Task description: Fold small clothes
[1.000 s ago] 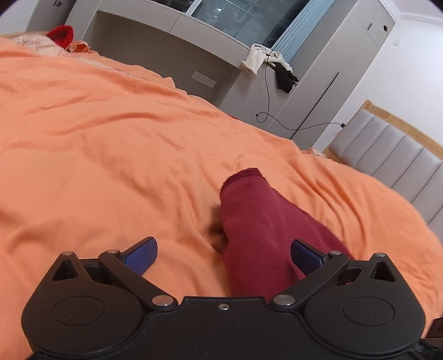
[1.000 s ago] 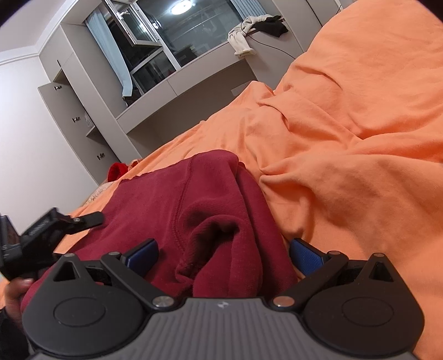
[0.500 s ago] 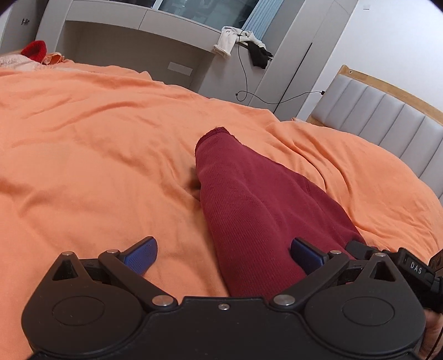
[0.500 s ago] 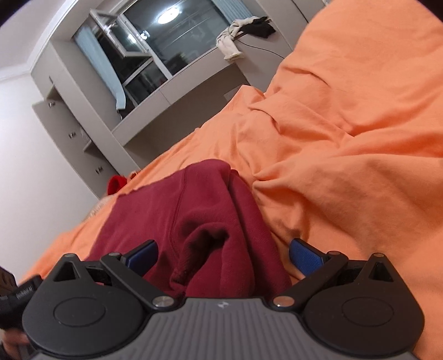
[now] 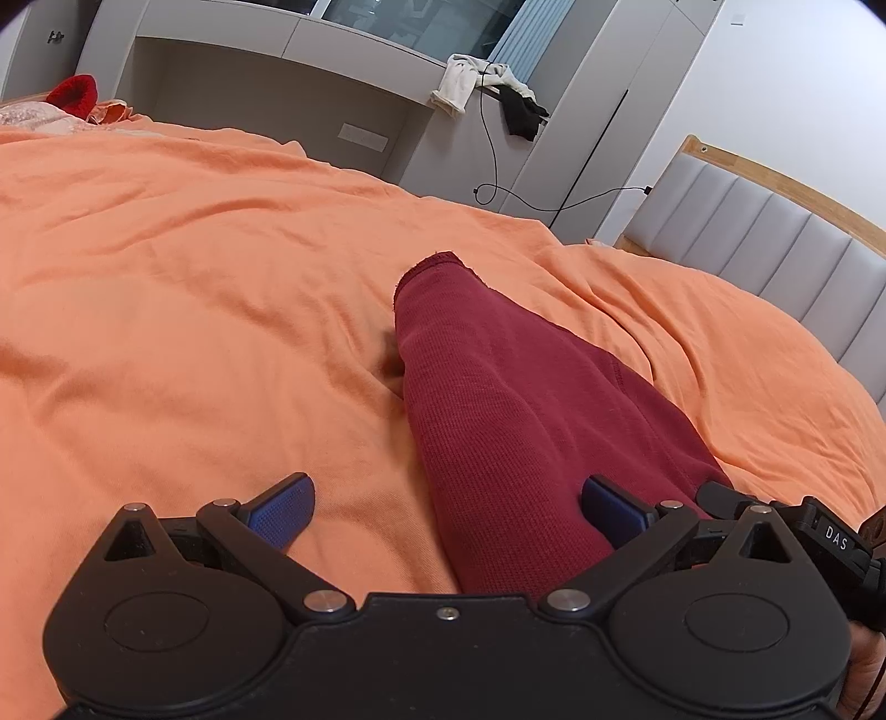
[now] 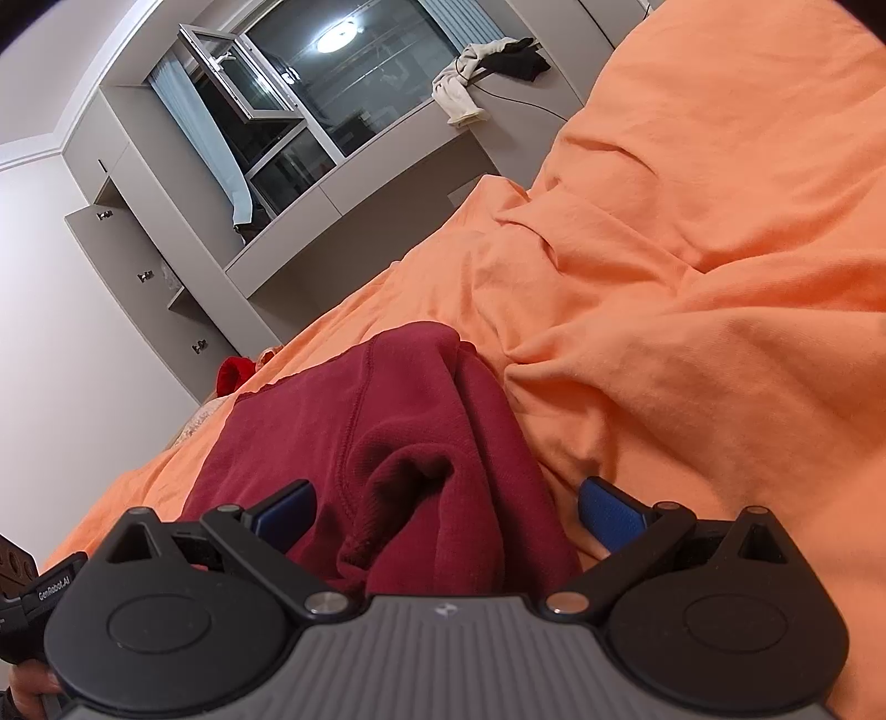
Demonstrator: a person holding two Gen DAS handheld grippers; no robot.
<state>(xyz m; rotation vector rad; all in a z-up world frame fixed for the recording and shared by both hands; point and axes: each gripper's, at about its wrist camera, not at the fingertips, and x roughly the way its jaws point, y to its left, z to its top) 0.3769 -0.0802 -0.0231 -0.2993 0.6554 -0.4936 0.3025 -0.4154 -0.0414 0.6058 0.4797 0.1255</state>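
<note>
A dark red knit garment lies on the orange bedspread. In the left wrist view it stretches away from me, its hem end at the far tip. My left gripper is open, its right finger over the garment's near end and its left finger over bare bedspread. In the right wrist view the garment is bunched in thick folds. My right gripper is open with the folds between its blue-padded fingers. Neither gripper grips the cloth.
A grey padded headboard stands at the right. Grey cabinets and a window ledge with white and black clothes and a cable lie beyond the bed. A red item sits at the far left. The other gripper shows at the right edge.
The left view has swung so the garment lies longer and more central between the fingers. The right gripper has shifted slightly over the bunched folds. Both stay open.
</note>
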